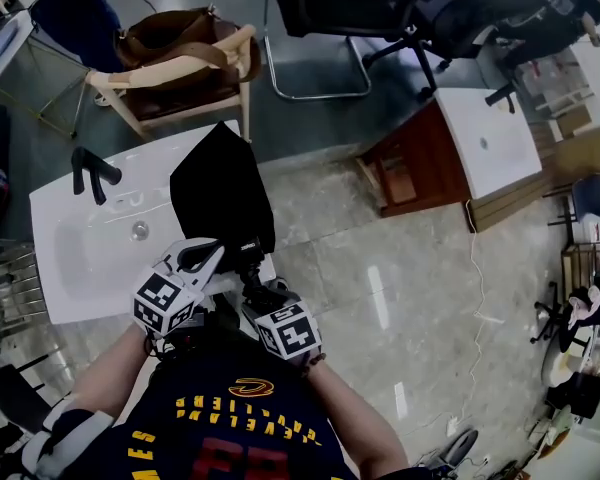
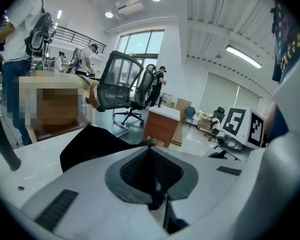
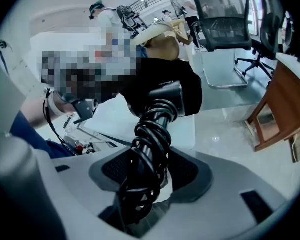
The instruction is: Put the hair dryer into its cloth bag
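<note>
The black cloth bag (image 1: pixel 222 183) lies on the white basin top (image 1: pixel 80 258), its near end lifted toward me. My left gripper (image 1: pixel 212 256) is shut on the bag's edge; in the left gripper view a thin fold of the bag (image 2: pixel 90 145) runs between the closed pads (image 2: pixel 135 171). My right gripper (image 1: pixel 252 280) is shut on the hair dryer's handle, which has its black cable (image 3: pixel 147 149) coiled round it. The dryer's black head (image 3: pixel 164 100) sits at the bag's (image 3: pixel 190 91) mouth. How far it is inside I cannot tell.
A black tap (image 1: pixel 92 173) stands at the basin's left end. Behind are a wooden chair with a brown bag (image 1: pixel 180 53), a black office chair (image 1: pixel 345 8) and a wood cabinet with a white top (image 1: pixel 450 153). A white cord (image 1: pixel 475 268) lies on the floor.
</note>
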Demonstrator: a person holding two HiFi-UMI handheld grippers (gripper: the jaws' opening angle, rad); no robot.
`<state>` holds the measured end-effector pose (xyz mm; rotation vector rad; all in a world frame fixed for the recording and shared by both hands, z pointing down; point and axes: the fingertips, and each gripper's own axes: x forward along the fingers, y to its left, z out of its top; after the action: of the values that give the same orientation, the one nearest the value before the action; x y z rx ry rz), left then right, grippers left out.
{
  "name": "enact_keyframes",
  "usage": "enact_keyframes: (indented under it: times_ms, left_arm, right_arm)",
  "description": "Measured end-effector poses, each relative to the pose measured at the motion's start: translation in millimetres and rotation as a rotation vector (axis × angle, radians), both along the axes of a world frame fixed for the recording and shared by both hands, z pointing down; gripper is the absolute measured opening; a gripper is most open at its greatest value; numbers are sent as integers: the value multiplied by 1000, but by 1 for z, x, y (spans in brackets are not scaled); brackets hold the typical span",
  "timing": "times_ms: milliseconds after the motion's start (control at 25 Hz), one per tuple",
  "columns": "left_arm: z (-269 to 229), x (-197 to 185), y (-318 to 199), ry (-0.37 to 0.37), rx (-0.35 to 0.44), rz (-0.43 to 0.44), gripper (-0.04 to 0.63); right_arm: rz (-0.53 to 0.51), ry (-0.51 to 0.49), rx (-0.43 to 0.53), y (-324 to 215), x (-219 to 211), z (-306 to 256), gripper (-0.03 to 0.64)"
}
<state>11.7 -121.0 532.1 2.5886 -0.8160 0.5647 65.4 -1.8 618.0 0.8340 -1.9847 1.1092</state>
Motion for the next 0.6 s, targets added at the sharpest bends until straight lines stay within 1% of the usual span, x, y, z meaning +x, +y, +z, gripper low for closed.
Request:
enact_keyframes:
  times_ms: [160, 240, 280, 360, 440, 600]
  left_arm:
    - [8, -13, 4, -15, -24, -15, 14]
    - [11, -17, 7, -13, -33, -19, 14]
    - [10, -16, 8, -8, -35, -19, 14]
    - [5, -10, 10, 4, -29, -16, 14]
    - [-2, -2, 11, 12, -15, -9, 14]
    - [-12, 18, 15, 15, 14, 33, 14]
  right_arm:
    - [132, -42, -6, -9, 21, -4, 232]
    - [166, -60, 2, -15, 25, -7, 232]
    - [167, -64, 4, -17, 24, -8, 232]
    - [141, -58, 6, -19, 18, -8, 232]
    - [92, -39, 12, -17, 9, -6, 232]
    - [-7, -2, 49, -18, -14, -5, 232]
